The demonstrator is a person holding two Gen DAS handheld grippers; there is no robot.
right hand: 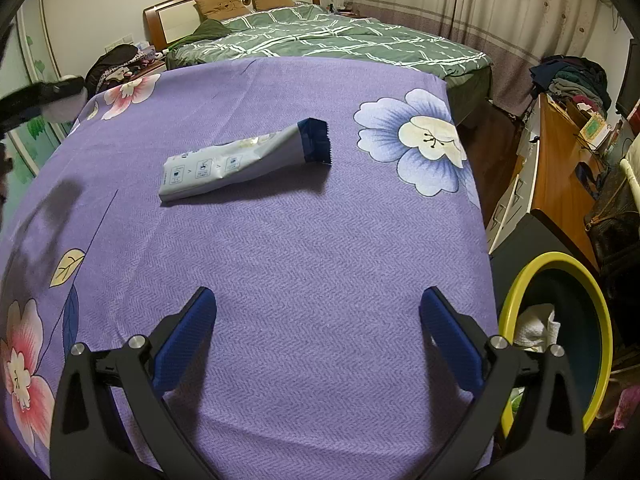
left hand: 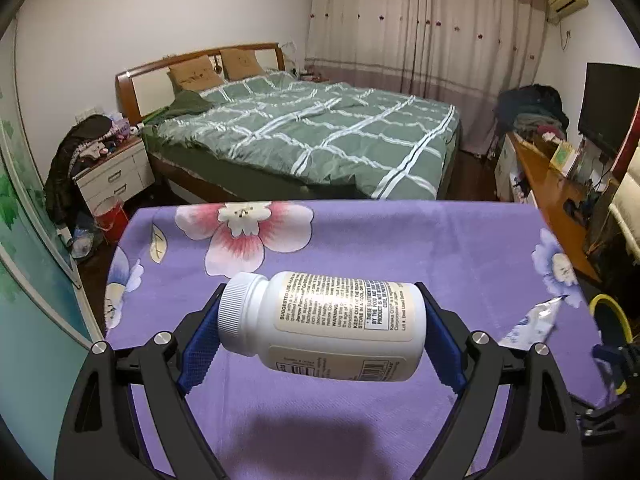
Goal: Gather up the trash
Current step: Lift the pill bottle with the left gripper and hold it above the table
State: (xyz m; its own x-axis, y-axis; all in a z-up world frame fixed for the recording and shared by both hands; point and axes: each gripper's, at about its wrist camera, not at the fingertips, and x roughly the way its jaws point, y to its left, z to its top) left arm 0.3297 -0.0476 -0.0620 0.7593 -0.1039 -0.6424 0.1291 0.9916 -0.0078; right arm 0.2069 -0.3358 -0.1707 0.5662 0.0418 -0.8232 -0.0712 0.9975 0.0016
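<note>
Your left tool (left hand: 322,326) tilts down over the bench (left hand: 460,248), pinching a white pill bottle (left hand: 320,326) sideways, cap and base against the pads, clear of the cloth. Your right tool (right hand: 318,334) hangs spread and empty, the wrapper (right hand: 244,164) lying well ahead of it and the yellow-rimmed bin (right hand: 600,304) just beside.

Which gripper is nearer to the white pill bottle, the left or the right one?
Left. The left gripper grips the white pill bottle between its jaws, above the purple cloth. The right gripper hovers open, holding nothing.
</note>
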